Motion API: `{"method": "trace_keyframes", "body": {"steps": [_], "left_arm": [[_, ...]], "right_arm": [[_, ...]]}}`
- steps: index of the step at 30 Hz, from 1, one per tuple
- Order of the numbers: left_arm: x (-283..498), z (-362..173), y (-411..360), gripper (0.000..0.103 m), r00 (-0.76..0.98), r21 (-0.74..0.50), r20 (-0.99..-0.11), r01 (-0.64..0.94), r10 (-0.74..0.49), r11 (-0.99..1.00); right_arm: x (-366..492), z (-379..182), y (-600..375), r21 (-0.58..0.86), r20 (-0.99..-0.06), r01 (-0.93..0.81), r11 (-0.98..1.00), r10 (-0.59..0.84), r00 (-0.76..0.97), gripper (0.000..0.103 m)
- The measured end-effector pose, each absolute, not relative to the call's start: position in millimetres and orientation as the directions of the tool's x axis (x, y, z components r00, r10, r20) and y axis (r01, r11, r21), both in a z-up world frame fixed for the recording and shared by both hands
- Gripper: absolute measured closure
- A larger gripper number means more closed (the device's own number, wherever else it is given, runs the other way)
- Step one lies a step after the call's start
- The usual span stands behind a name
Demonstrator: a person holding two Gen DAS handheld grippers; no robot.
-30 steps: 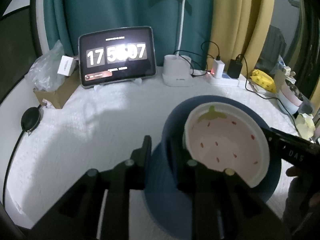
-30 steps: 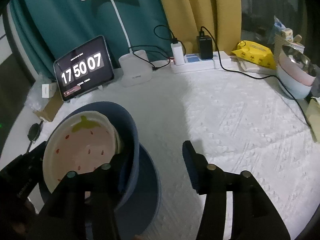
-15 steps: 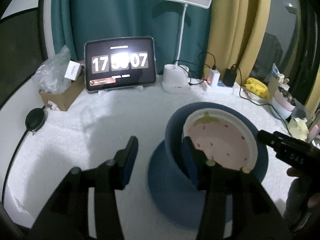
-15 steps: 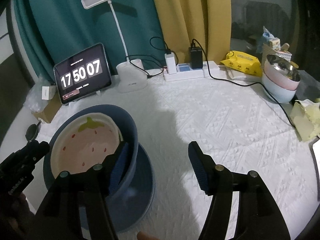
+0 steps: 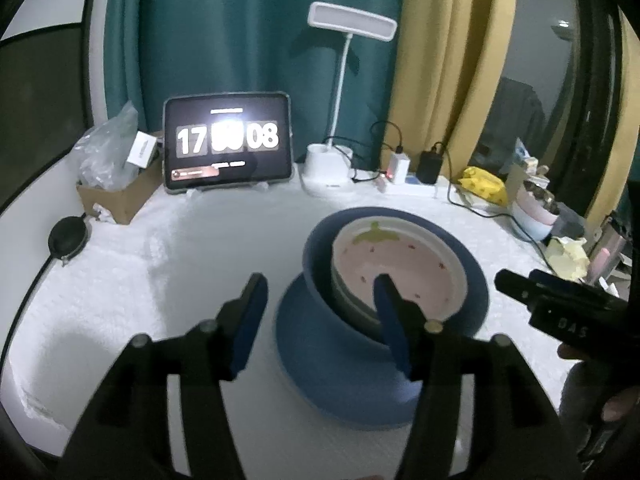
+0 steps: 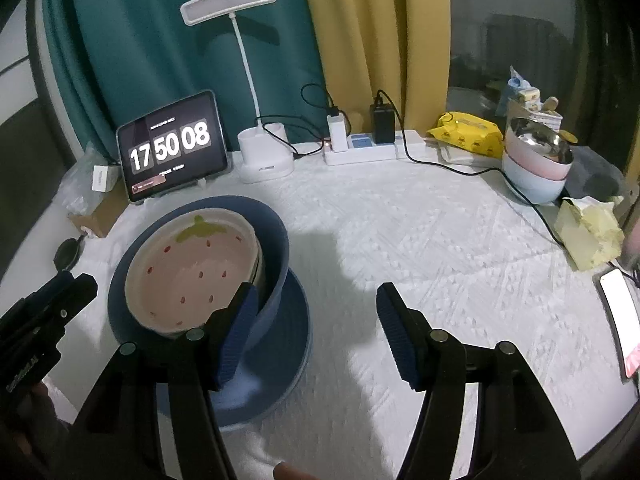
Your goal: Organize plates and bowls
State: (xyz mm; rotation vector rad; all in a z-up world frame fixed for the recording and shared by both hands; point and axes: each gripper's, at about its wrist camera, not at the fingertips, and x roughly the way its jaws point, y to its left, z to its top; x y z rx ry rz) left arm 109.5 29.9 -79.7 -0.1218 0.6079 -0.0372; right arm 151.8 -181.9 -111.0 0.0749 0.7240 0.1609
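A dark blue bowl [image 5: 320, 280] [image 6: 276, 248] stands tilted on a dark blue plate [image 5: 340, 384] [image 6: 280, 368] on the white cloth. A pink strawberry-patterned bowl [image 5: 400, 268] [image 6: 192, 264] is nested inside it, with a pale rim showing beneath. My left gripper [image 5: 320, 320] hovers just in front of the stack. Its jaws are opening, and the blue bowl's left wall shows between them without touching the pads. My right gripper [image 6: 316, 332] is open at the stack's right side, holding nothing. Each gripper also shows in the other's view, the right gripper [image 5: 560, 308] and the left gripper [image 6: 40, 320].
At the back stand a tablet clock [image 6: 172, 148], a desk lamp [image 6: 264, 160] and a power strip [image 6: 372, 148] with cables. Stacked pastel bowls [image 6: 536, 168], a yellow packet [image 6: 468, 132], tissue [image 6: 588, 236] and a phone [image 6: 620, 312] are at the right. A cardboard box [image 5: 116, 196] sits at the left.
The left jaws let go of the blue bowl's wall and spread. The right jaws widened. Both grippers drew back and up from the stack, which stays on the plate.
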Motion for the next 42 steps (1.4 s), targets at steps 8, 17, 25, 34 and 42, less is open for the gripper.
{"method": "trace_keyframes", "body": {"steps": [8,17,25,34,42], "left_arm": [[83.3,-68.5,19.3,0.042,0.848,-0.100,-0.524,0.033,-0.081,0.994],[52.9,-54.2,11.7,0.031,0.871,-0.100,-0.481,0.061,-0.102,0.993],[25.3,-32.5,2.7,0.023,0.900,-0.076,-0.419,0.095,-0.119,0.992],[-0.4,-6.7,-4.5,0.016,0.923,-0.067,-0.365,0.108,-0.125,0.992],[-17.6,15.1,-10.7,0.015,0.939,-0.047,-0.328,0.097,-0.107,0.994]], "right_arm": [[127.3,-103.6,-184.5,0.108,-0.636,-0.112,0.988,0.156,0.756,0.038],[96.0,-89.0,-193.6,0.089,-0.590,-0.097,0.991,0.131,0.797,0.038],[70.5,-66.4,-205.3,0.089,-0.530,-0.078,0.993,0.114,0.840,0.038],[36.9,-34.6,-216.0,0.079,-0.444,-0.066,0.995,0.094,0.891,0.038],[14.7,-11.3,-223.2,0.072,-0.379,-0.059,0.996,0.082,0.922,0.038]]}}
